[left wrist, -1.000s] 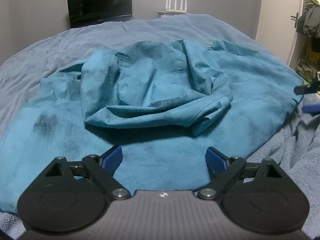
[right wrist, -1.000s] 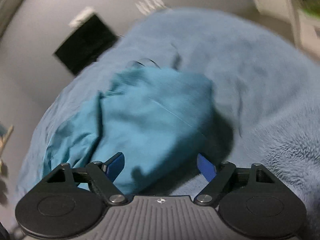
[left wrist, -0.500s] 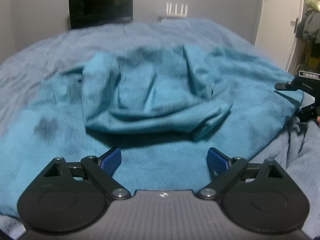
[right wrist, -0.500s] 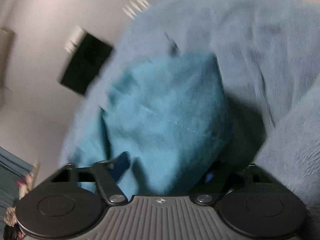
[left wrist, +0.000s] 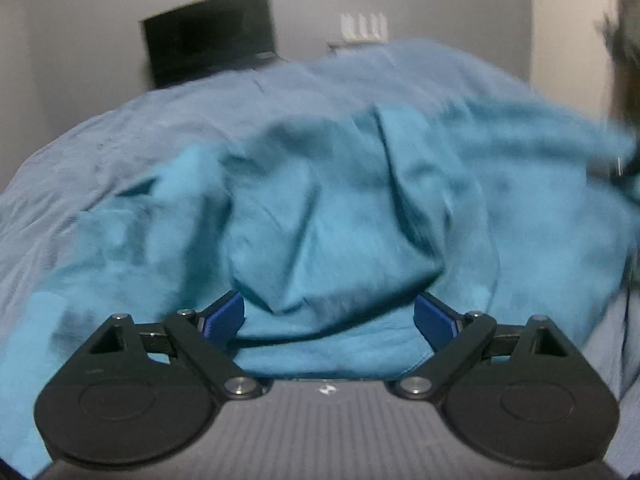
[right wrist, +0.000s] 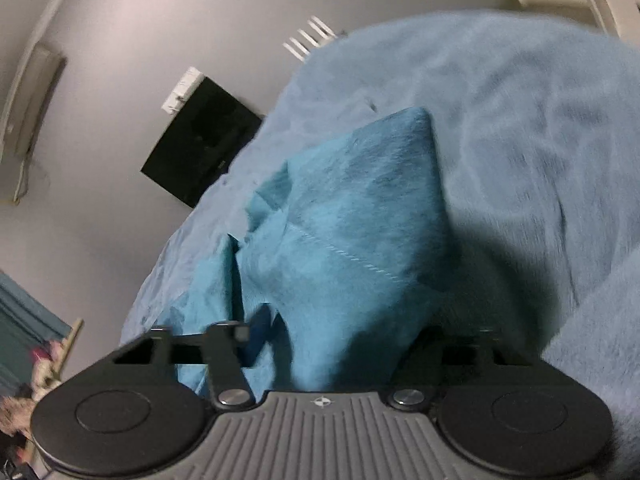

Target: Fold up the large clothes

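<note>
A large teal garment (left wrist: 340, 220) lies crumpled on the blue blanket of a bed (left wrist: 180, 120). My left gripper (left wrist: 330, 316) is open, its blue pads on either side of a bunched fold at the garment's near edge. My right gripper (right wrist: 340, 340) has the garment's right corner (right wrist: 352, 240) between its fingers; the left finger (right wrist: 256, 328) shows partly, the right one is hidden under cloth and shadow. The right gripper also shows as a dark blur at the right edge of the left wrist view (left wrist: 624, 164).
A black monitor (left wrist: 208, 52) and a white router (left wrist: 364, 24) stand against the grey wall beyond the bed. A door and hanging clothes (left wrist: 624, 40) are at the far right. The fluffy blanket (right wrist: 540, 140) spreads to the right of the garment.
My left gripper has moved forward to the garment's bunched fold. My right gripper has moved onto the garment's right corner, and cloth now covers its fingers.
</note>
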Available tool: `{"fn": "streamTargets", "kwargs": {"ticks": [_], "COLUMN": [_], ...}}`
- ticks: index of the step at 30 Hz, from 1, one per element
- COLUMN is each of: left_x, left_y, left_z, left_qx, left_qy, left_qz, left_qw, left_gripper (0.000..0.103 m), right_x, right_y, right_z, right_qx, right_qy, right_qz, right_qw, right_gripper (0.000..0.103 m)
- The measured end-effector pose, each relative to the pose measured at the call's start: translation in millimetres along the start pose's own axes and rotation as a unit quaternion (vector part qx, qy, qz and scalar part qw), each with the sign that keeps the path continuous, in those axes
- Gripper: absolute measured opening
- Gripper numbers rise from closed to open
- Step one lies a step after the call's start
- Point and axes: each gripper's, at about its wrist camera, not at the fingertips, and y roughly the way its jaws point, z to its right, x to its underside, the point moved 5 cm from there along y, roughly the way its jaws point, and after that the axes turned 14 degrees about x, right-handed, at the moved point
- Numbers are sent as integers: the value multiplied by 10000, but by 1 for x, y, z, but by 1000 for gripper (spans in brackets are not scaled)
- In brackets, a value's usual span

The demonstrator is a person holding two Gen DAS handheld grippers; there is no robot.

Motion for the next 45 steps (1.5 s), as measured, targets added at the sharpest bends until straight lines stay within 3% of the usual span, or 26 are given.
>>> {"fn": "streamTargets", "kwargs": {"ticks": [1,3,6,12,17,20,24,28,32,38,40,42,45], "left_x": [3,9,16,9,-14,-34,-38,-20,-4,12,21,30,36], "left_y": [2,7,13,-2,-63,-121,-188,-224,-236,-213,-195,-176,-162], "left_z": [2,5,3,-9,-47,-90,-145,-185,-216,-234,-239,-246,-250], "left_qx": [-3,19,14,212,703,482,-222,-514,-310,208,438,638,757], "left_qy": [-1,46,109,-173,-823,-1246,-1411,-1823,-2436,-2619,-2729,-2804,-2831], "left_qz": [-23,-77,-151,36,411,877,1326,1672,1956,1733,1472,1193,1014], "left_qw": [10000,10000,9998,9996,9933,9872,9808,9676,9494,9492,9497,9503,9507], "left_gripper": [93,93,93,93,93,93,93,93,93,87,77,63,63], "right_x": [-2,-5,-2,24,40,53,95,155,227,325,340,349,344], "right_y": [-4,-16,-39,-79,-101,-107,-113,-117,-124,-114,-104,-97,-99], "right_z": [-7,-28,-67,-147,-199,-235,-298,-345,-375,-383,-378,-376,-371], "right_qx": [-82,-237,-507,-901,-1125,-1267,-1512,-1836,-2098,-2200,-2114,-2071,-2244], "right_qy": [-180,-631,-1407,-2884,-3501,-3860,-4586,-5261,-5896,-6762,-6884,-6903,-6839], "right_qz": [98,317,696,1160,1409,1473,1486,1346,1069,501,310,170,-35], "right_qw": [9998,9972,9863,9462,9192,9018,8630,8194,7726,7013,6932,6931,6942], "right_gripper": [28,21,19,18,17,17,17,17,17,18,22,26,37]}}
